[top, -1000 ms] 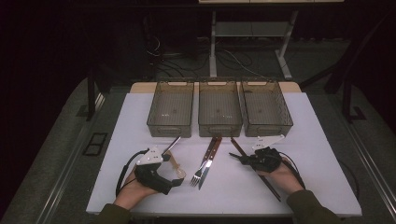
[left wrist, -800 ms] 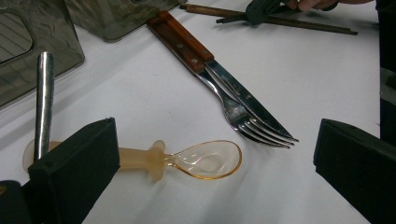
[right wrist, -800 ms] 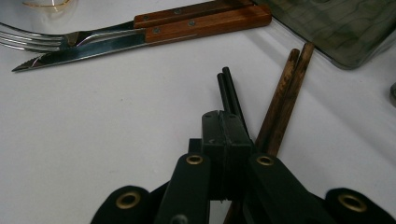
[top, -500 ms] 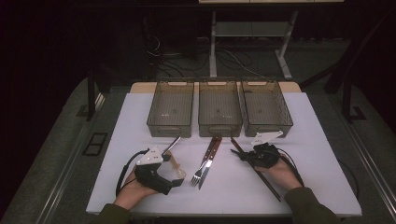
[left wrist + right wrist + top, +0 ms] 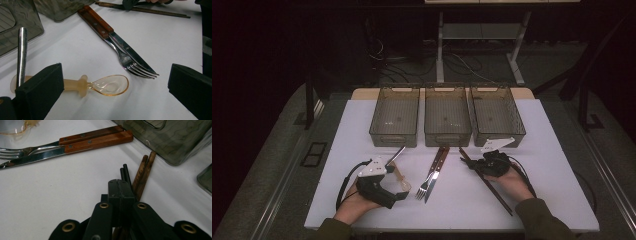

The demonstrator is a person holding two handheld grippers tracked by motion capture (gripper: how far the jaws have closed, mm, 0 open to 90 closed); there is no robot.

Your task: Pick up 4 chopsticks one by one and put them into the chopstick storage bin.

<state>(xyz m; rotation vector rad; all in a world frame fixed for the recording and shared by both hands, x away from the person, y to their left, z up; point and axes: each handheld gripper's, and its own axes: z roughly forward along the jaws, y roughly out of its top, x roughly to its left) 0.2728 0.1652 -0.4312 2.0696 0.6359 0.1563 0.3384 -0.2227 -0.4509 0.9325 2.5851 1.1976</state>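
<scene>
On the white table, as I see my own tools:

My right gripper: jaws pressed together, low over the near-right part of the table; the thin black chopsticks run out from under its tips, but I cannot tell whether it pinches them.
Brown wooden chopsticks: lying just beside the black pair, touching it, ends toward the right bin.
My left gripper: jaws wide apart, clamped on nothing, resting at the near-left.
Clear amber plastic spoon: flat on the table between my left jaws, untouched.
Shiny metal handle: beside the spoon's stub end.
Wooden-handled fork and wooden-handled knife: side by side at the middle, touching.
Three smoky clear plastic bins: in a row at the far side, well apart from both hands.
</scene>
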